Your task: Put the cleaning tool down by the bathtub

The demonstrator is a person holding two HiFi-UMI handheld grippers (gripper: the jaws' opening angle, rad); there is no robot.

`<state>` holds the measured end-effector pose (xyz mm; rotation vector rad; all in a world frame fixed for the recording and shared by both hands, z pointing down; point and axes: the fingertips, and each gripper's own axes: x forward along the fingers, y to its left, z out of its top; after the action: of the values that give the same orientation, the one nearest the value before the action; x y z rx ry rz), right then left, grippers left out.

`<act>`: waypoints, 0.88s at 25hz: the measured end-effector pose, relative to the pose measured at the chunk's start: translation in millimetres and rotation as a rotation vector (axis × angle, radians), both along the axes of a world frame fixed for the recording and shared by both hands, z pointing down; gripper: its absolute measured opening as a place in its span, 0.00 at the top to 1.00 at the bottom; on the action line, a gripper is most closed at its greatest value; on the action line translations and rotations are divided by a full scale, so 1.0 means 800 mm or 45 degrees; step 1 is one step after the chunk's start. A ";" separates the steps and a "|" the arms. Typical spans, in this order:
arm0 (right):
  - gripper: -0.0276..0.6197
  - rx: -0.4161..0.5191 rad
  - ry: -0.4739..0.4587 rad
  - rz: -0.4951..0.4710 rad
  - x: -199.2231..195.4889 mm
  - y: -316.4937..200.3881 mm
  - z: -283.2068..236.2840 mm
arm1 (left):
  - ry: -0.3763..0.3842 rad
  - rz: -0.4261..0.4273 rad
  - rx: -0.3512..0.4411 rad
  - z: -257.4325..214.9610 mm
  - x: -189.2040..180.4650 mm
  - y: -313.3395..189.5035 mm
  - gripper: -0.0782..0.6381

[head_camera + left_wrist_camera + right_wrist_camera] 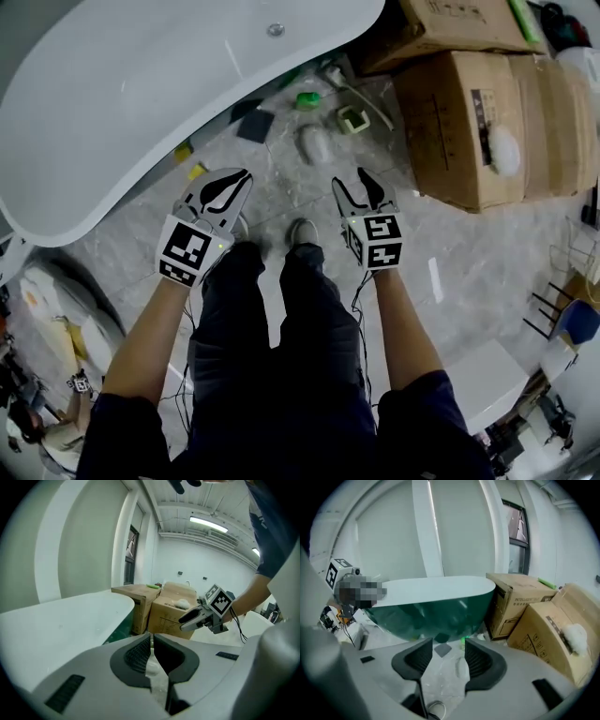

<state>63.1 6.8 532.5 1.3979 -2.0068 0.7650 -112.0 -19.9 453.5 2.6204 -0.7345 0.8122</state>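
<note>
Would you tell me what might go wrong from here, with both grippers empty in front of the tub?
1. Small things litter the floor just ahead of the shoes: a white oval object, a dark pad. A step forward might kick or trip on them.
2. The left gripper, jaws together, hangs near the bathtub rim; a careless swing could knock it.

we see white bathtub (141, 112), its outer wall deep green in right gripper view. we note brown cardboard boxes (487, 122), pale grey veined floor (441, 234), grey left gripper (239, 178) and right gripper (349, 180), black-and-white square markers (187, 248) on both.
</note>
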 end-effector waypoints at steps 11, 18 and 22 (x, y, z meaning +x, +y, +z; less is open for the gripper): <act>0.61 0.200 -0.061 -0.059 -0.018 0.016 -0.232 | 0.122 -0.080 0.131 -0.213 0.005 0.029 0.83; 0.61 0.346 -0.104 -0.074 -0.019 0.021 -0.362 | 0.176 -0.128 0.207 -0.317 -0.001 0.051 0.83; 0.61 0.410 -0.132 -0.080 -0.020 0.025 -0.418 | 0.200 -0.148 0.267 -0.365 -0.005 0.058 0.83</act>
<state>47.1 26.4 197.9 1.4867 -2.3221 0.5109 -116.3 26.2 161.2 2.7535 -0.9629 0.5150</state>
